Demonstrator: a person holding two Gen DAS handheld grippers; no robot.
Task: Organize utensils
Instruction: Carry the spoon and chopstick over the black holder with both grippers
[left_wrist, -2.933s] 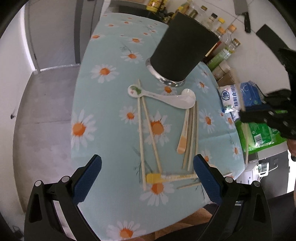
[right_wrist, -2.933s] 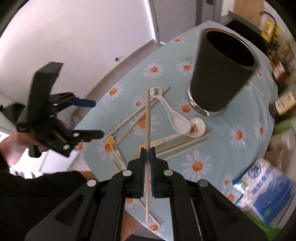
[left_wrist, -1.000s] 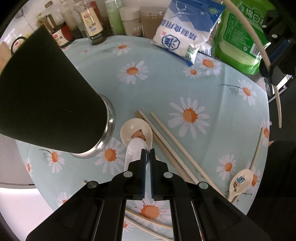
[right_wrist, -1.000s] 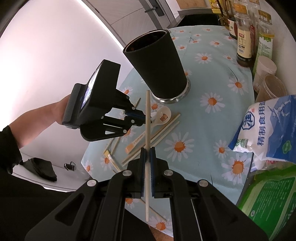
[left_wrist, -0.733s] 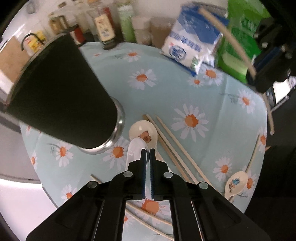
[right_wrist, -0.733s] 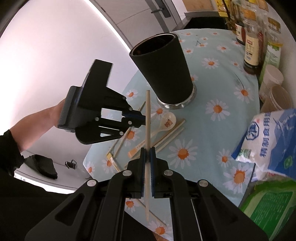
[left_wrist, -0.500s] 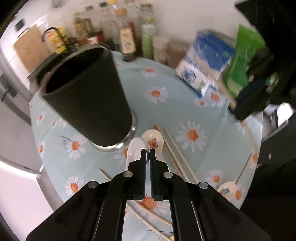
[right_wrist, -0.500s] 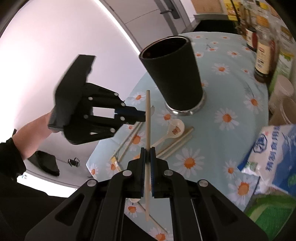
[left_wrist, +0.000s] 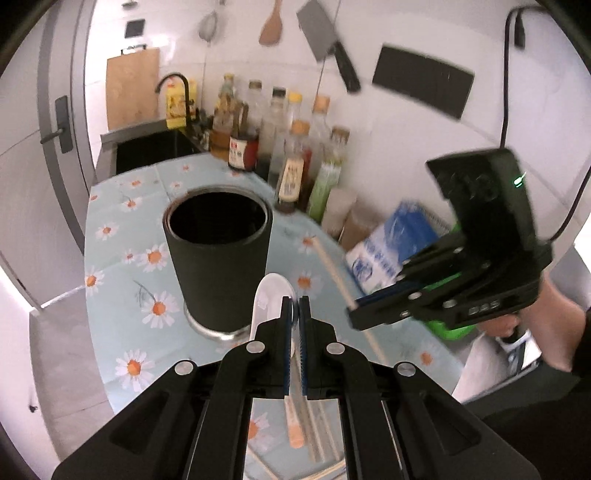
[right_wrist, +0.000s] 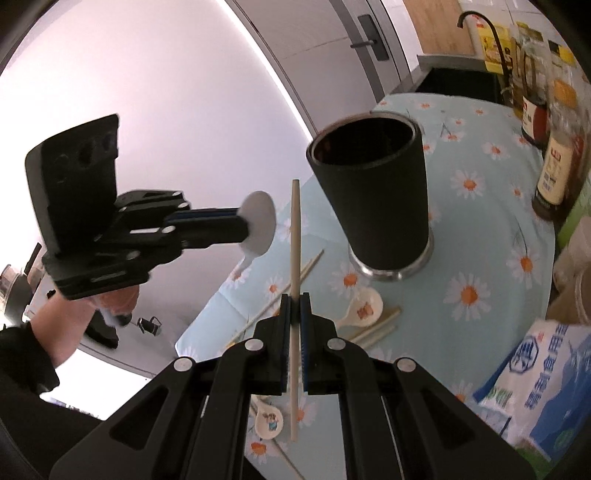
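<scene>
my left tool (left_wrist: 294, 308) is clamped on the white spoon (left_wrist: 272, 295), lifted clear of the counter (left_wrist: 122, 221) with its glossy bowl forward so it can tip into the black holder (left_wrist: 218, 254) just ahead. my right tool (right_wrist: 294, 306) pinches a pale wooden chopstick (right_wrist: 294, 236) upright, ready to drop in too.

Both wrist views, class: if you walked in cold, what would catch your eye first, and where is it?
The tall black cup stands open-mouthed on the daisy tablecloth, dominating both views. Each gripper carries something in the air beside it: the left gripper is shut on a white spoon, the right gripper on a chopstick pointing forward from its fingers. More spoons and chopsticks lie near the cup's base.
</scene>
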